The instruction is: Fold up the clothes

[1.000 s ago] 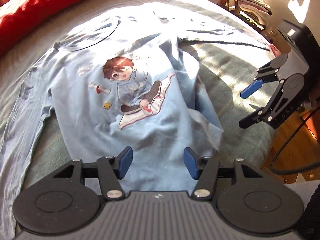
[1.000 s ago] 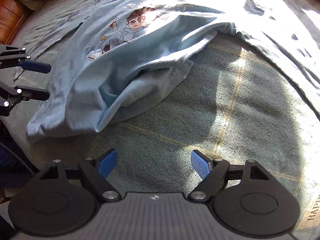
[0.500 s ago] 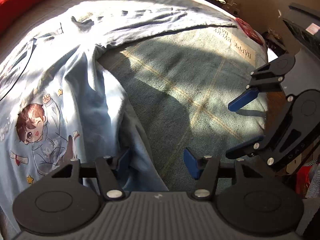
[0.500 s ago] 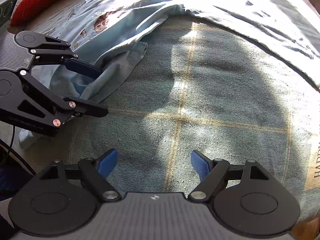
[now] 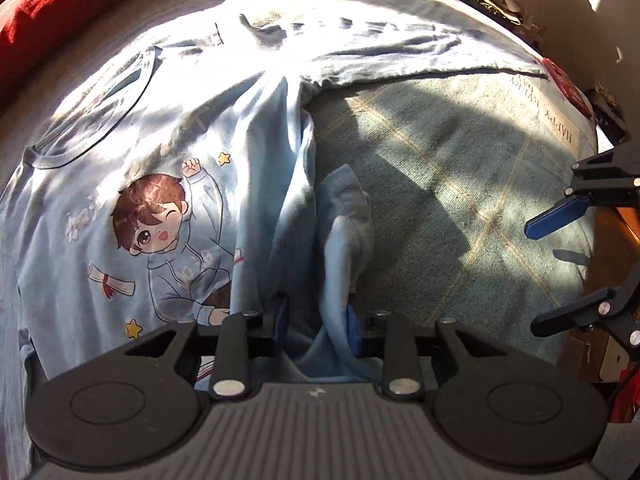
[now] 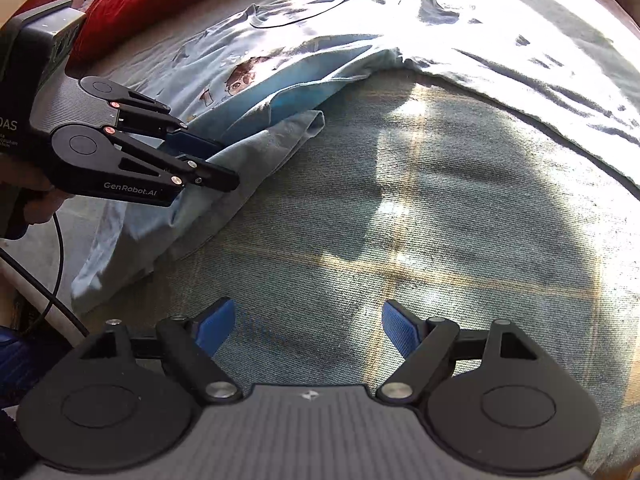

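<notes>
Pale blue long-sleeved cotton shirt with a cartoon boy print (image 5: pixel 132 184) spread face up over the grey-green woven bed cover (image 5: pixel 460 200), filling the left and top of the left wrist view, one sleeve stretched along the upper right. Left tongs (image 5: pixel 316 320) at lower centre pinching a gathered ridge of the shirt's side hem, blue pads pressed into the cloth, probably to lift that edge and carry it over the print. Seen again at left of the right wrist view (image 6: pixel 208 160), clamped on the same bunch. Right tongs (image 6: pixel 308 328) spread wide, holding nothing, poised over bare cover at lower centre. Plenty of open cover right of the bunched edge; red pillow (image 5: pixel 60 12) bounding the upper left
</notes>
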`<state>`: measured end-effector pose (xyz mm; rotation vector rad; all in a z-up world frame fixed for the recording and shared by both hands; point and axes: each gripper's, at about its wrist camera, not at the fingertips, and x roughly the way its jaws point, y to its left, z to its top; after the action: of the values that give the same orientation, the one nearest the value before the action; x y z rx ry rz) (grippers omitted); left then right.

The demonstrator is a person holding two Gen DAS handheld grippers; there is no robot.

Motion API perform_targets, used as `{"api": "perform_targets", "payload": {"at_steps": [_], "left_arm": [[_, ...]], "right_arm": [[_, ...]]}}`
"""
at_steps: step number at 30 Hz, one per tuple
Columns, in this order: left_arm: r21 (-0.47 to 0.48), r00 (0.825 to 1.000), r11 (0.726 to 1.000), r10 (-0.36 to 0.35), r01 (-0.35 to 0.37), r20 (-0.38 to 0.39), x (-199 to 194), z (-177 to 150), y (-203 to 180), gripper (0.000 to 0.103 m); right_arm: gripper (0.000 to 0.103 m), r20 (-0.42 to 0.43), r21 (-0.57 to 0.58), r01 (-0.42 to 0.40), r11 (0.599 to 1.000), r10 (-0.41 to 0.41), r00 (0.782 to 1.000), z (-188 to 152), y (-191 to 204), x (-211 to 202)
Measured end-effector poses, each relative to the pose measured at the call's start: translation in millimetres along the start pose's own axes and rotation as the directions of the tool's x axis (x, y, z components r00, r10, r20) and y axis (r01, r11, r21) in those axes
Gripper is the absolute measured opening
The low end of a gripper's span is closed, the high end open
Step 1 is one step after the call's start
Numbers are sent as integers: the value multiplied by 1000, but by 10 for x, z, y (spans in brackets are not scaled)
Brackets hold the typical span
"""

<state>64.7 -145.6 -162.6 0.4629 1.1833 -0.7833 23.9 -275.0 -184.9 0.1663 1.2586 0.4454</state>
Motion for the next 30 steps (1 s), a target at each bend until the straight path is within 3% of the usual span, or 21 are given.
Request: {"api": "perform_targets", "payload": {"at_steps": [4,11,21,26,30], "left_arm": [[-135,998,988,-68,69,15,-23,-62,287,30],[-247,991,961,-115,128,64,-183,-188,579,33],[-345,991,931,-84,115,105,-452,-486,806,43],[-393,990,915,-40,89,132,-592,-600,909,45],[-415,993,908,-13,60,116,-593,-690,981,45]], "right_arm": [[84,18,-23,-72,997,73,997,181,34,80],[75,65,2,-228,974,227,972,515,-9,291],[72,57,50,-417,907,415,908,870,116,740],[71,12,64,-433,899,433,901,836,241,773],[70,47,82,-420,904,417,908,866,210,709]]}}
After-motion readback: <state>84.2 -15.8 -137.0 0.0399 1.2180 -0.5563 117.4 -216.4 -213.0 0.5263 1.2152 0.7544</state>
